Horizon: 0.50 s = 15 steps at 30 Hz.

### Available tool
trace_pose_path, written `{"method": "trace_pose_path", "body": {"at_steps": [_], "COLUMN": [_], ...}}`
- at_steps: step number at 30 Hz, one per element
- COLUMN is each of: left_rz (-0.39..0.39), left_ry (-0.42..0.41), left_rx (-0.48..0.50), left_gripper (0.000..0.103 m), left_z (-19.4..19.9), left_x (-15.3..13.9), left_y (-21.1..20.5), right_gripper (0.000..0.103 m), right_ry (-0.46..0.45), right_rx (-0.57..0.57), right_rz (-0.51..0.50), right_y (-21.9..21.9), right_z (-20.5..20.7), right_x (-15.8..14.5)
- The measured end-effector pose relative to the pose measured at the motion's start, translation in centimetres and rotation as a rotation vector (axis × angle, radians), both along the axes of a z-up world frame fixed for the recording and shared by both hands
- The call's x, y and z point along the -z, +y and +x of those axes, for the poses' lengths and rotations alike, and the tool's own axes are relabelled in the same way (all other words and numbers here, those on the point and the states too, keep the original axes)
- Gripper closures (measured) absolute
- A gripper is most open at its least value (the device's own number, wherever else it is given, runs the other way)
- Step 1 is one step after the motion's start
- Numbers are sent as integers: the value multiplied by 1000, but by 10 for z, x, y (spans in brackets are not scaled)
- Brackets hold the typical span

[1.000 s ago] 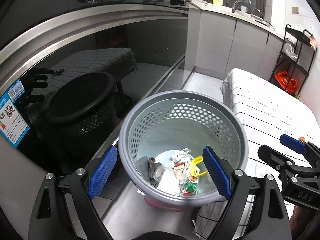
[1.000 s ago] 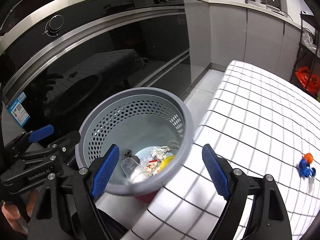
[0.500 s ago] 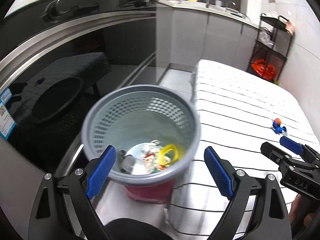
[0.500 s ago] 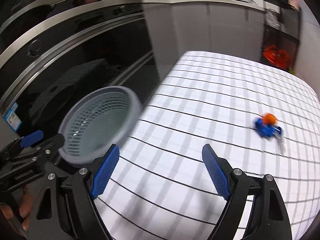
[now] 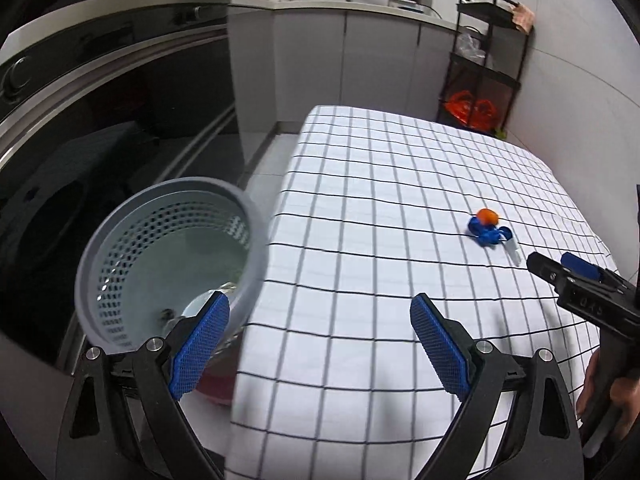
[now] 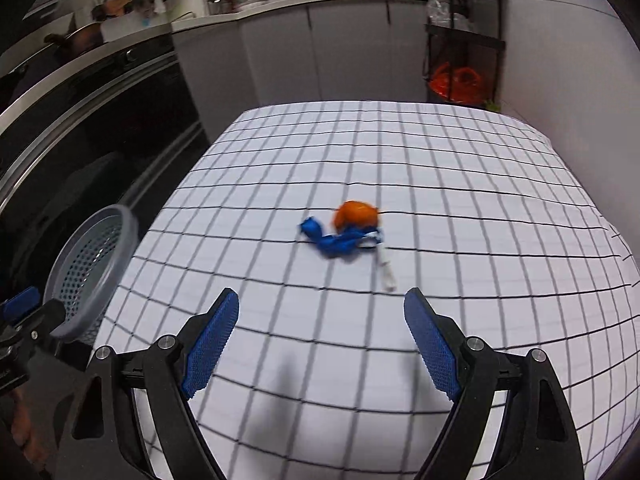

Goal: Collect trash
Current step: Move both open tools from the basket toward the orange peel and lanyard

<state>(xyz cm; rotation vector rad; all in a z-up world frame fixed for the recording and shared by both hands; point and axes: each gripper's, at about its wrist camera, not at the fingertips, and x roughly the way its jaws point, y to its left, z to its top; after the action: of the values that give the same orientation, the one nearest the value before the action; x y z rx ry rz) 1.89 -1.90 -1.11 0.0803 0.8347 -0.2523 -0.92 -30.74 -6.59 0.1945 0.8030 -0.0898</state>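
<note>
While both grippers are held wide open and nothing is gripped by either, the remaining trash is seen on the checked tablecloth (image 6: 460, 184). In the right wrist view the right gripper (image 6: 322, 338) is pointed toward the middle of the frame, where a blue wrapper (image 6: 340, 240) lies crumpled, an orange lump (image 6: 356, 214) is touching its upper side, and a small white strip (image 6: 386, 268) is stretched from it toward the lower right. In the left wrist view the same group is found at the right of the frame, well apart from the left gripper (image 5: 320, 338), and the grey basket (image 5: 96, 256) is seen at the lower left, beside the table edge, with some trash partly visible at its bottom.

The blue wrapper is judged to be thin, soft and very light, so it can probably be crushed without harm, but it may slide on the cloth when it is pushed. Its thick folded middle part is considered the best place to be pinched, with one finger on each side. The orange lump looks rounder and perhaps smooth, so it could roll away or slip out; what it is made of cannot be told, because the picture is blurred. The white strip is small and flat, and it is expected to be difficult to lift from the cloth.
</note>
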Motion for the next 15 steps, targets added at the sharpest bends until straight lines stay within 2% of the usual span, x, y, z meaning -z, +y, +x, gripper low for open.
{"method": "trace_pose_path", "body": {"at_steps": [6,15], "left_rz": [5,32], "left_ry": [6,23], "left_rx": [39,57], "left_gripper": [12,12], "left_z": [10,19], "left_x": [5,18], "left_y": [-36,-61], "right_gripper": [22,22], "right_ry": [18,75], "right_rx": [7,-37], "right_rz": [-12,9], "right_y": [-24,-25], "right_z": [20,58], "right_x": [7,36]}}
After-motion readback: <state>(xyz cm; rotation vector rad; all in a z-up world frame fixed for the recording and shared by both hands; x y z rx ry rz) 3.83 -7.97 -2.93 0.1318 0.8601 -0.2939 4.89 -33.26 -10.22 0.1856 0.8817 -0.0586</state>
